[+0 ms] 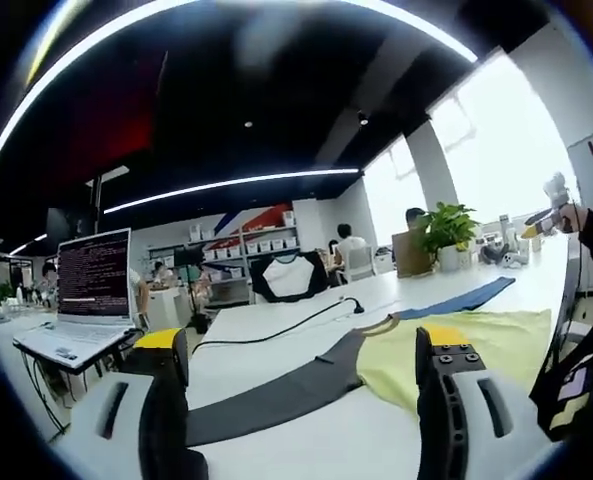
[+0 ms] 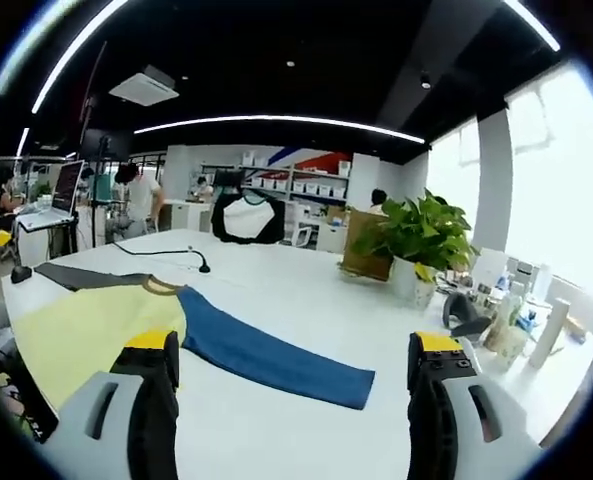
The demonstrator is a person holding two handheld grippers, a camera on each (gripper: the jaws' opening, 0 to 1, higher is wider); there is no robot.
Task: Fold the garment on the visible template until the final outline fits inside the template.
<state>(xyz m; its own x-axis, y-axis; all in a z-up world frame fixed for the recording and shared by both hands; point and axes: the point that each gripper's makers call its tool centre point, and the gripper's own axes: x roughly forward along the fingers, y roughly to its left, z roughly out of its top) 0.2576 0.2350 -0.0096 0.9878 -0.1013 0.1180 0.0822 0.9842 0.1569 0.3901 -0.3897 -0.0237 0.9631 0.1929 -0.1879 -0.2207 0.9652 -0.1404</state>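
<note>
**Two open claws waiting above a flat shirt**

Closest to me, the left gripper (image 1: 301, 400) is hanging just above the near edge of the white table (image 1: 276, 330). Its two jaws are standing wide apart and holding nothing. The right gripper (image 2: 296, 400) is doing the same thing, wide and empty. I think the person is holding them up like this to look at the whole shirt before picking a spot to grab.

Just past the jaws, the shirt (image 1: 476, 350) is lying flat on the tabletop. It is soft and thin, with a pale yellow body. The dark grey sleeve (image 1: 276, 395) is stretching out long toward the near left side, and the blue sleeve (image 2: 266, 355) is stretching out the other way. Both sleeves are spread out straight, so no folding looks done yet. I cannot make out any template under the shirt.

A thin black cable (image 1: 276, 325) is snaking across the tabletop behind the shirt.

Farther off, an open laptop (image 1: 86, 300) is sitting near the left edge. A leafy green plant (image 2: 416, 235) is standing in a pot toward the far right edge, with small bottles (image 2: 526, 320) beside it.

Way back, people are sitting at desks by shelves.
</note>
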